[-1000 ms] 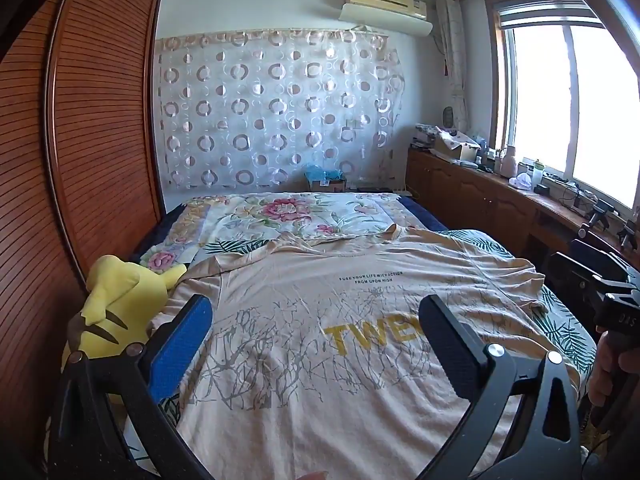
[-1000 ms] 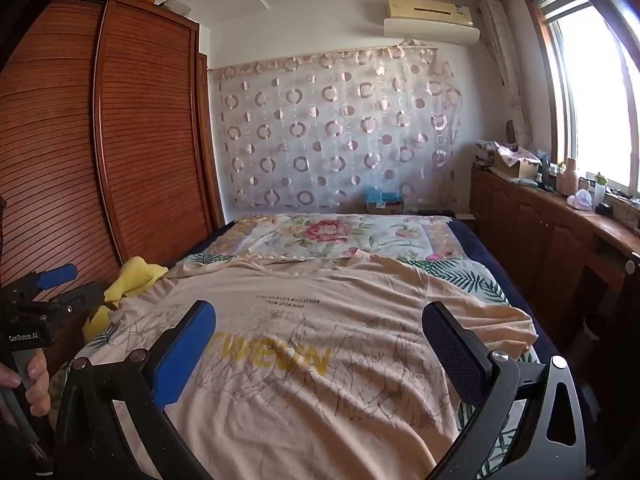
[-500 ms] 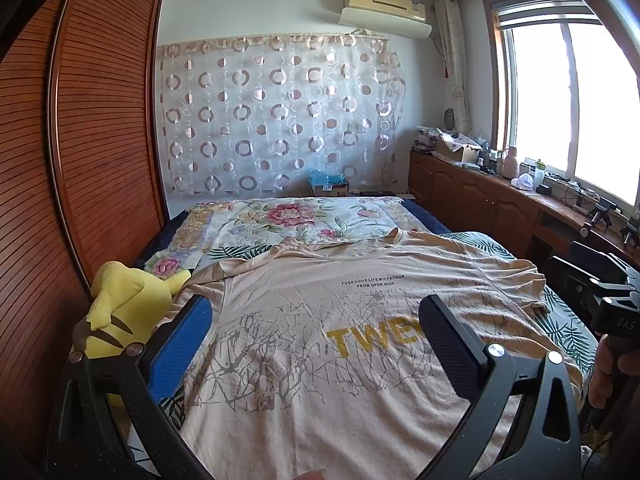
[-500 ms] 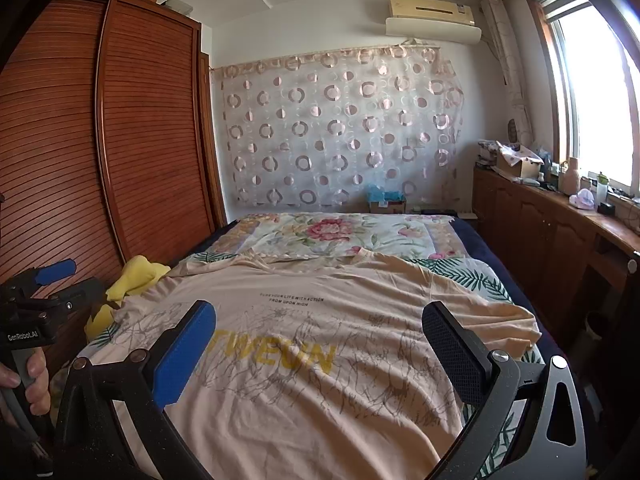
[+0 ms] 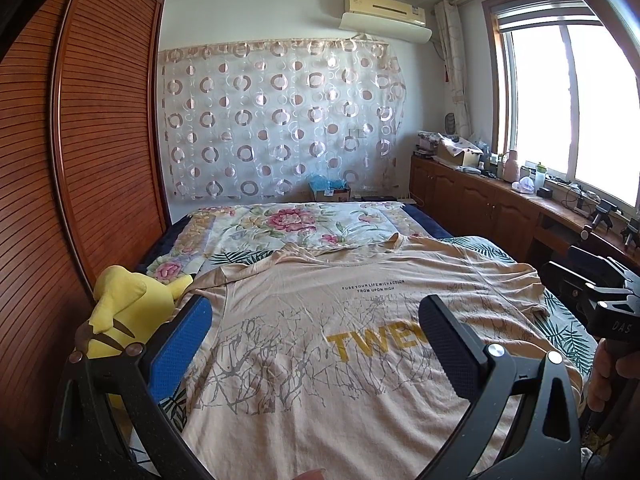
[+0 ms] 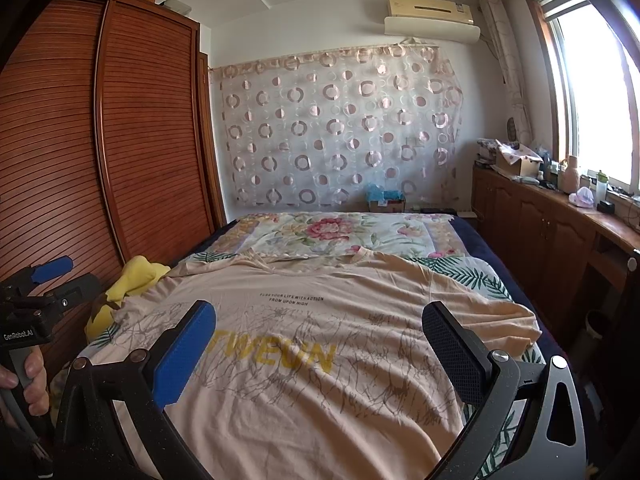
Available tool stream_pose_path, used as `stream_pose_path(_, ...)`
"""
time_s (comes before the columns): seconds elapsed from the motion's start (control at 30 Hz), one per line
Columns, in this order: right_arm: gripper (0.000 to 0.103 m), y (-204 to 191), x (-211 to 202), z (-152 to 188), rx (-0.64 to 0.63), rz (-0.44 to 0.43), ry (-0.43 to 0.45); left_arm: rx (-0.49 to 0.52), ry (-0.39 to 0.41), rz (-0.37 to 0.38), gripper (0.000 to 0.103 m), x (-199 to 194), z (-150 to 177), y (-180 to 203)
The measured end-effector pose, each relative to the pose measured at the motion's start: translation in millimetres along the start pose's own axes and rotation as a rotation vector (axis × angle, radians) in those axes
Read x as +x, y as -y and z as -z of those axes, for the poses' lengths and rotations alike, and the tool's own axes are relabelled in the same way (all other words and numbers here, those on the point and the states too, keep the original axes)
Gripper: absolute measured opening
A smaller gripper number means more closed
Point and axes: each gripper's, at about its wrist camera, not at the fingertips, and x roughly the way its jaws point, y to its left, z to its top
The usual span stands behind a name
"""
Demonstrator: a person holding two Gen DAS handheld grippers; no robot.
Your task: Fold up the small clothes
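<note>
A beige T-shirt (image 5: 320, 360) with a yellow word and grey branch print lies spread flat, front up, on the bed, collar toward the far end; it also shows in the right wrist view (image 6: 320, 360). My left gripper (image 5: 316, 332) is open and empty, held above the shirt's lower half. My right gripper (image 6: 320, 340) is open and empty, above the shirt too. The right gripper's body shows at the right edge of the left wrist view (image 5: 600, 300). The left gripper's body shows at the left edge of the right wrist view (image 6: 36, 300).
A yellow plush toy (image 5: 124, 312) lies at the bed's left edge by the wooden wardrobe (image 5: 80, 180). A floral bedspread (image 5: 300, 224) covers the bed beyond the shirt. A low wooden cabinet (image 5: 500, 208) with clutter runs under the window on the right.
Both grippers have risen and tilted up a little, so the shirt sits lower in both views. Both stay open and the shirt has not moved.
</note>
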Motion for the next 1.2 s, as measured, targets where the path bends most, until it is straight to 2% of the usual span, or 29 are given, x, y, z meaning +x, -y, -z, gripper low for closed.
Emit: stream_pose_path(1.2,0.103,-0.6,-0.3,0.1,0.000,-0.003,0.004,0.005,0.005,-0.001,0.103,-2.9,1.6,1.9)
